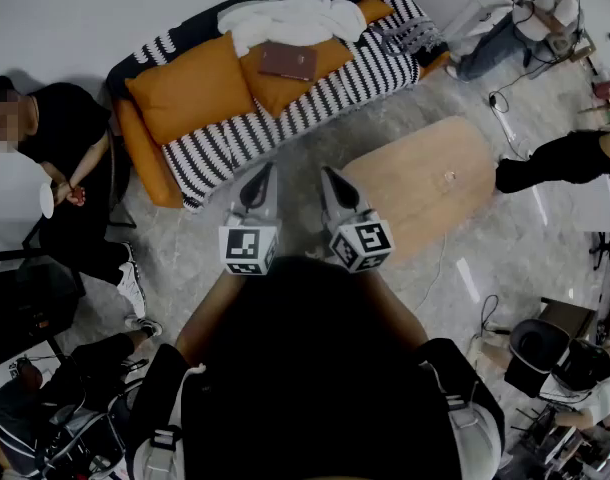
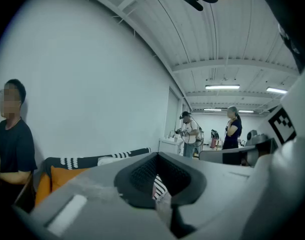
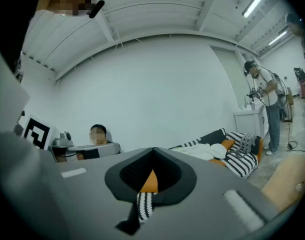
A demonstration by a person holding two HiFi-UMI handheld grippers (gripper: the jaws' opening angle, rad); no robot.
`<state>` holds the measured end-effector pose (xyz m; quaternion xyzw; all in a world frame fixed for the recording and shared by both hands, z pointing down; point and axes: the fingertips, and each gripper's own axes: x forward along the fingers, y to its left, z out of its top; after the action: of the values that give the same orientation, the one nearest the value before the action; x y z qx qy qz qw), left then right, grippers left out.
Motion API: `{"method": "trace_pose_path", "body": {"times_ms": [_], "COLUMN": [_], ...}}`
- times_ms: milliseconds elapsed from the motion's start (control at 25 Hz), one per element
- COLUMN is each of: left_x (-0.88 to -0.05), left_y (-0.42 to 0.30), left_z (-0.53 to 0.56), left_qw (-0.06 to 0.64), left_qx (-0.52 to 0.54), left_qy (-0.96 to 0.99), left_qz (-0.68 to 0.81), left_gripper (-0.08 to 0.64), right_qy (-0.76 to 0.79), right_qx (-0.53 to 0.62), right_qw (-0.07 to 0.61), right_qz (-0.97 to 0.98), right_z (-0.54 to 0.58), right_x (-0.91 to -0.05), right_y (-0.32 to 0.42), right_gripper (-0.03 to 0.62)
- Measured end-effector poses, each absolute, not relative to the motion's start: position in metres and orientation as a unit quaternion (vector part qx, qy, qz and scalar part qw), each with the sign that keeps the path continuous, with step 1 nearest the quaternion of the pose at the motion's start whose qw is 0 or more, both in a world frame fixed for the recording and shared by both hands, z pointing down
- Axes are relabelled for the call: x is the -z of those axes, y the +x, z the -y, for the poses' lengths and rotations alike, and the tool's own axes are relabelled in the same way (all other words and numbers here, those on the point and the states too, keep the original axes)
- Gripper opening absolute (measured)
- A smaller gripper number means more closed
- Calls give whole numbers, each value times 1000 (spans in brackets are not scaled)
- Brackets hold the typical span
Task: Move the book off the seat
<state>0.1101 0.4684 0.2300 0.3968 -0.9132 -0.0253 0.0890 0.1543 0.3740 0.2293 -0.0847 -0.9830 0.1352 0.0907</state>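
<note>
A brown book (image 1: 287, 60) lies flat on an orange cushion (image 1: 275, 83) of the sofa (image 1: 235, 133), which carries a black-and-white striped throw. A crumpled white cloth (image 1: 285, 18) sits just behind the book. My left gripper (image 1: 266, 171) and right gripper (image 1: 328, 175) hang side by side over the floor in front of the sofa, well short of the book, both pointing toward it. Each is shut with nothing between its jaws. In the left gripper view the left gripper (image 2: 157, 156) frames a sliver of striped throw. The right gripper (image 3: 152, 151) frames orange cushion and stripes.
A light wooden oval coffee table (image 1: 425, 183) stands to the right of my grippers. A person in black (image 1: 60, 143) sits left of the sofa. Other people stand at the top right (image 1: 525, 23) and right edge (image 1: 565, 158). Cables (image 1: 505, 103) cross the floor.
</note>
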Motion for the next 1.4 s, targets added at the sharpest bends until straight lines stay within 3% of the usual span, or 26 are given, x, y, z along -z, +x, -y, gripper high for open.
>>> {"method": "trace_pose_path", "body": {"times_ms": [1400], "left_x": [-240], "left_y": [70], "left_z": [-527], "left_qw": [86], "left_qx": [40], "left_qy": [424], "left_qz": [901], "left_gripper": [6], "right_qy": [-29], "right_qx": [-131], "right_qw": [90], "right_qz": [987], "right_z": [-419], "right_x": [-239], "right_y": [126], "right_gripper": [7]}}
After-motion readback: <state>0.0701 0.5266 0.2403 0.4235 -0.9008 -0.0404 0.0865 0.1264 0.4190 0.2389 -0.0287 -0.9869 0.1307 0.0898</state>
